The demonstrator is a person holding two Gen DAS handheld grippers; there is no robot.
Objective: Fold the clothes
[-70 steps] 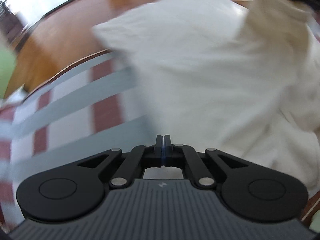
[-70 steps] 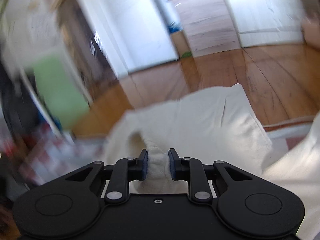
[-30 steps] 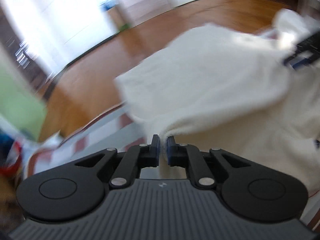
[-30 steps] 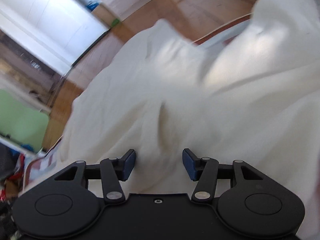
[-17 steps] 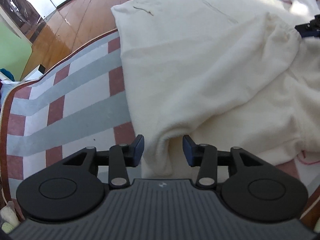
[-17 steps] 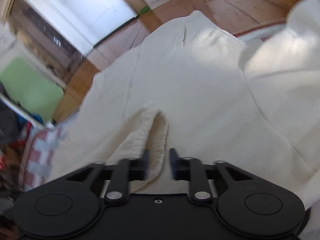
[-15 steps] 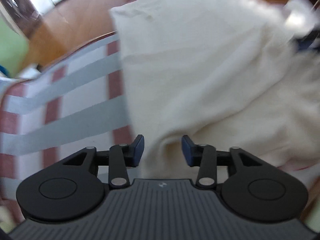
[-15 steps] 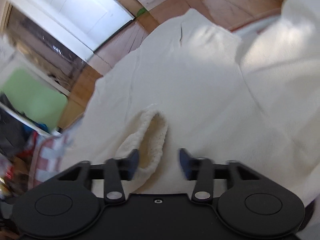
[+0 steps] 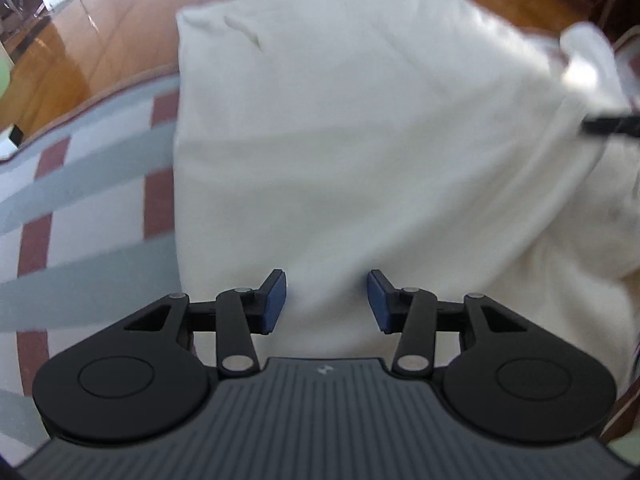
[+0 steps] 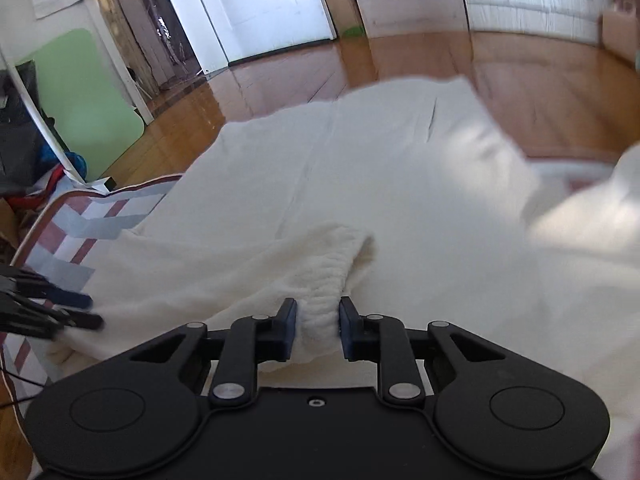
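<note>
A white fleece garment [image 9: 340,140] lies spread over a checked mat [image 9: 80,200]. In the left wrist view my left gripper [image 9: 326,300] points steeply down at the garment's near edge. Its jaws are opening, and the cloth lies under the gap without the pads pressing it. In the right wrist view the garment [image 10: 400,184] shows a ribbed edge [image 10: 332,280] bunched into a ridge. My right gripper [image 10: 318,328] is closing on that ridge, and both pads touch it. The left gripper [image 10: 90,312] appears at that view's left edge, blurred.
The red, grey and white mat [image 10: 80,224] lies on a wooden floor [image 10: 520,80]. A green board [image 10: 80,92] and clutter stand at the left, white doors [image 10: 272,8] behind. More white cloth [image 10: 592,216] is heaped at the right.
The left jaws have parted and let go of the garment's edge, and that gripper has sunk toward the mat. The right jaws have drawn in onto the ribbed edge and lifted it.
</note>
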